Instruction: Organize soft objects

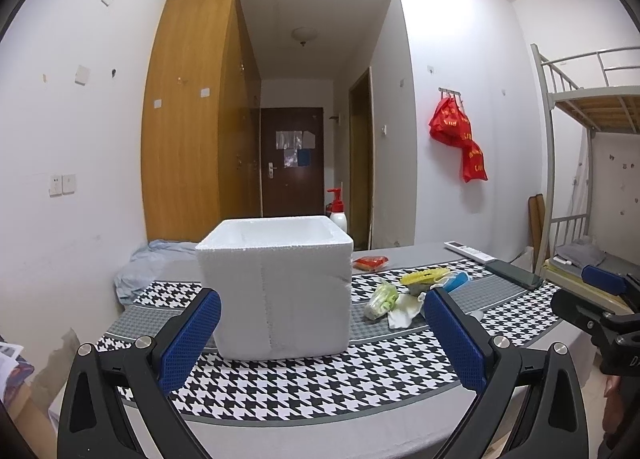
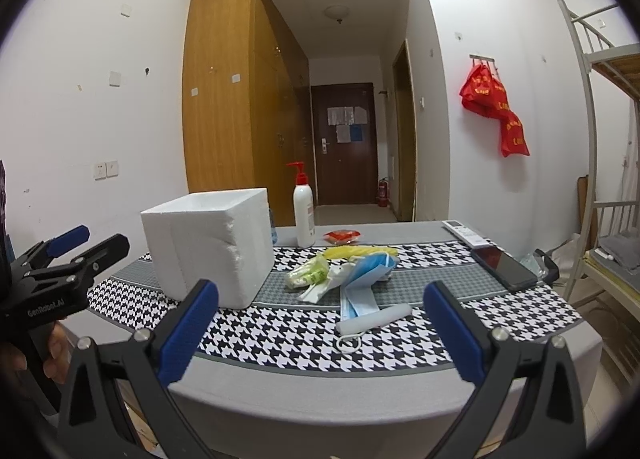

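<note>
— Soft things first: where are they lying?

— Heaped on the houndstooth tablecloth (image 2: 304, 343), right of the white foam box (image 2: 210, 247). Nearest the edge lies a white roll (image 2: 374, 318) with a loose elastic loop beside it; a blue face mask (image 2: 366, 279) lies just behind, touching it. Then a crumpled white tissue (image 2: 320, 287) and a green-printed packet (image 2: 308, 273), with a yellow bag (image 2: 360, 251) behind those.

— And the claws?

— Both spread wide, nothing between the blue pads. The right gripper (image 2: 320, 323) hovers over the near table edge, facing the heap. The left gripper (image 1: 322, 329) hangs before the foam box, which stands upright, open at the top.

— Anything touching?

— No, both are clear of the objects.

— Further back?

— A black phone (image 2: 503, 267) and a white remote (image 2: 464, 235) sit along the right side, well apart from the heap. A red packet (image 2: 342, 235) and a red-capped pump bottle (image 2: 304, 211) stand near the far edge. Beyond the table, a wooden wardrobe (image 2: 224, 99) and red bags (image 2: 494, 107) hang on the wall.
</note>
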`<move>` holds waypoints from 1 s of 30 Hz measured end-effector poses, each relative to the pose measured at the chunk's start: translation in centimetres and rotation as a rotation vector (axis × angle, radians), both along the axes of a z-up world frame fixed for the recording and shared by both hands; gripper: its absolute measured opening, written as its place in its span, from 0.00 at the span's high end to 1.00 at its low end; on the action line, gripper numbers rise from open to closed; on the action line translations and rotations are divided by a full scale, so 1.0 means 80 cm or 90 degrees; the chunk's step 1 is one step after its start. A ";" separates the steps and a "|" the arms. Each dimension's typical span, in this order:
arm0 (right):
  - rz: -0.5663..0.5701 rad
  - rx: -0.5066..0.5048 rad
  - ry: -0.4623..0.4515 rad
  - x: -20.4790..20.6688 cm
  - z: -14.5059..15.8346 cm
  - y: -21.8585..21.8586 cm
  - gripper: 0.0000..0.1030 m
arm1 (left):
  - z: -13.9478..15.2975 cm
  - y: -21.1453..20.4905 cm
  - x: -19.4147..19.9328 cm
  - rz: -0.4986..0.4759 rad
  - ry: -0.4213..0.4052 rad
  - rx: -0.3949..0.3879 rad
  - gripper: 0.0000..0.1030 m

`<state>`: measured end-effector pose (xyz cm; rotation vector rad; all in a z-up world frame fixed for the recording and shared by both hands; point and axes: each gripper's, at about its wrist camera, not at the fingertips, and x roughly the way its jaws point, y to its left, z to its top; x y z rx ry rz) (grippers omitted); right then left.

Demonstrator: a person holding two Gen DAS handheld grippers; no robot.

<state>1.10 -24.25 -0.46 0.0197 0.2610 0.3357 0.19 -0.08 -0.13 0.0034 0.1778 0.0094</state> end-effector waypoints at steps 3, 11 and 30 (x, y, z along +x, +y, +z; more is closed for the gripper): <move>0.002 0.001 -0.001 0.001 0.000 0.000 0.00 | 0.000 -0.001 0.002 -0.002 0.004 0.001 0.01; -0.005 0.000 -0.004 0.006 0.002 -0.003 0.00 | -0.002 -0.008 0.020 -0.022 0.022 0.006 0.01; -0.028 -0.005 0.067 0.084 -0.009 -0.014 0.00 | -0.001 -0.027 0.087 -0.094 0.085 -0.010 0.01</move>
